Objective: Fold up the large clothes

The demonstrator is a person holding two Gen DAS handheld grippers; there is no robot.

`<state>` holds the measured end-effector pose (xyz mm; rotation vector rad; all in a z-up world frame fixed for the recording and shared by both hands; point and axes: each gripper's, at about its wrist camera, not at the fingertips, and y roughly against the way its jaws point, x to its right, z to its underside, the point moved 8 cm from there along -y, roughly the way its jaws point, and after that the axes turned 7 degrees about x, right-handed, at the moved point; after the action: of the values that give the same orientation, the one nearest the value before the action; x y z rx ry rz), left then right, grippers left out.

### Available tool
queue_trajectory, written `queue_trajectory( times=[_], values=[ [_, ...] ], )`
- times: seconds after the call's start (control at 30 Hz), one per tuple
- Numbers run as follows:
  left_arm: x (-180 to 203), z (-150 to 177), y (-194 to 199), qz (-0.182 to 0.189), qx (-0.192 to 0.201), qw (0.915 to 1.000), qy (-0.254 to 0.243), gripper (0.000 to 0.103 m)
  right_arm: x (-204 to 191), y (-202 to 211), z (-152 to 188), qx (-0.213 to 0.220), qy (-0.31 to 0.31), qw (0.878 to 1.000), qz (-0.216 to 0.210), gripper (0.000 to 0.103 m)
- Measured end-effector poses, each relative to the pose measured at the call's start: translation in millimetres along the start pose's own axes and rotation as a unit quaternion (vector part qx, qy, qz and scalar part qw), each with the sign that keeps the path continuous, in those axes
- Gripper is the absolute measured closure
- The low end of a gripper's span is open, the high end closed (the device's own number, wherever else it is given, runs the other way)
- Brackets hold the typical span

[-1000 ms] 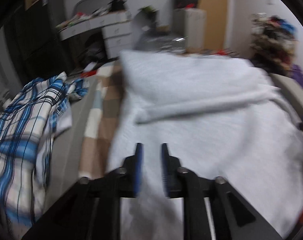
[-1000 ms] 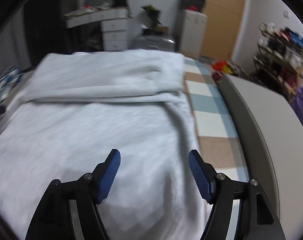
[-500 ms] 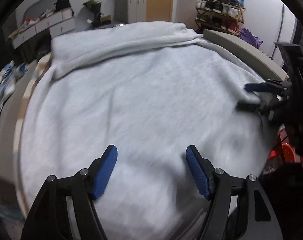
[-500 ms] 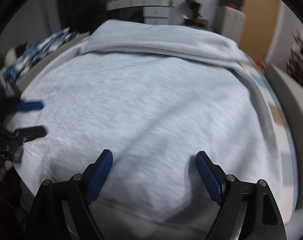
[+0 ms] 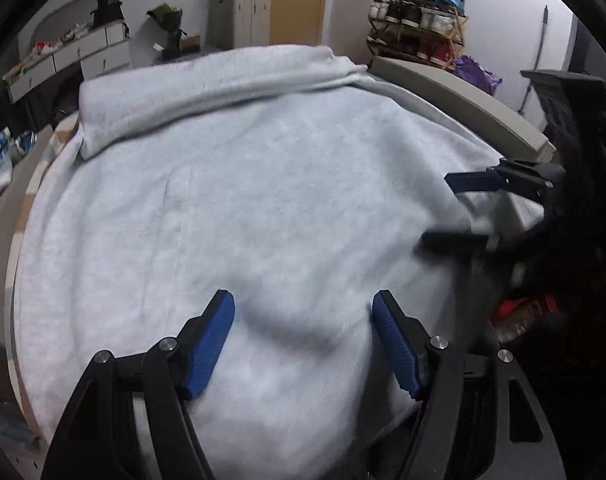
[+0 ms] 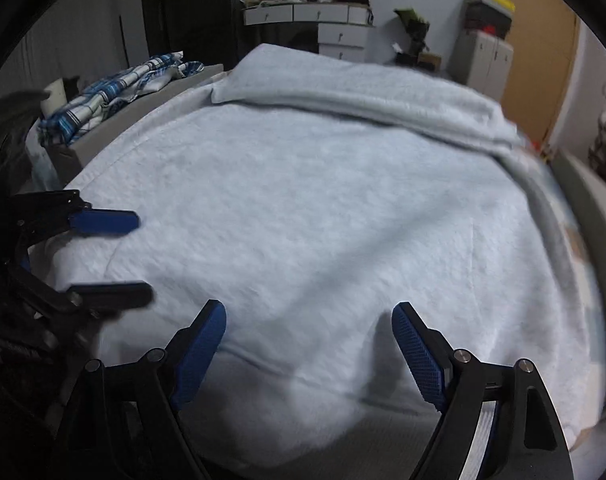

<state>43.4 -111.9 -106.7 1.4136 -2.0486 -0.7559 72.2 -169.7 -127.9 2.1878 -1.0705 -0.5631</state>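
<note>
Over the table's near edge, a soft, floppy grey sweatshirt (image 5: 239, 200) lies spread — left gripper (image 5: 303, 340) and right gripper (image 6: 309, 344) hover, jaws apart, best pinching its hem corners.

The grey sweatshirt (image 5: 263, 200) covers almost all the surface, and its flat middle has nothing standing on it. At the sweatshirt's far edge a folded band (image 6: 363, 96) makes a low ridge. Over its near hem both grippers hang with their jaws wide apart: the left gripper (image 5: 303, 340) and the right gripper (image 6: 309, 350), close beside each other. Left of the sweatshirt lies a plaid shirt (image 6: 115, 92). Beyond its far edge stand drawers (image 6: 307, 16).
</note>
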Motion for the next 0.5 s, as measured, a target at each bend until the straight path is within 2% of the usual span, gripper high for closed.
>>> queue_trajectory(
  times=[0.07, 0.13, 0.2, 0.3, 0.4, 0.5],
  values=[
    [-12.8, 8.2, 20.2, 0.002, 0.009, 0.9996, 0.026, 0.036, 24.6, 21.4, 5.6, 0.012, -0.062, 0.998, -0.023, 0.018],
    [-31.5, 8.8, 50.2, -0.05, 0.054, 0.9962, 0.046, 0.036, 51.2, 53.8, 7.9, 0.042, -0.085, 0.995, 0.012, 0.018],
    [-55.8, 7.7, 87.2, -0.089, 0.109, 0.9866, 0.082, 0.036, 61.8, 74.0, 8.9, 0.062, -0.093, 0.993, 0.039, 0.018],
    [-88.7, 17.3, 103.0, -0.135, 0.106, 0.9749, 0.142, 0.036, 89.0, 93.5, 2.2, 0.084, -0.095, 0.986, 0.111, 0.015],
    [-106.5, 30.5, 94.0, -0.156, 0.084, 0.9673, 0.181, 0.036, 106.9, 95.0, 6.2, 0.087, -0.121, 0.982, 0.119, 0.015],
    [-111.7, 38.0, 79.6, -0.137, 0.07, 0.9647, 0.214, 0.036, 120.0, 86.8, 11.0, 0.079, -0.156, 0.976, 0.126, 0.015]
  ],
)
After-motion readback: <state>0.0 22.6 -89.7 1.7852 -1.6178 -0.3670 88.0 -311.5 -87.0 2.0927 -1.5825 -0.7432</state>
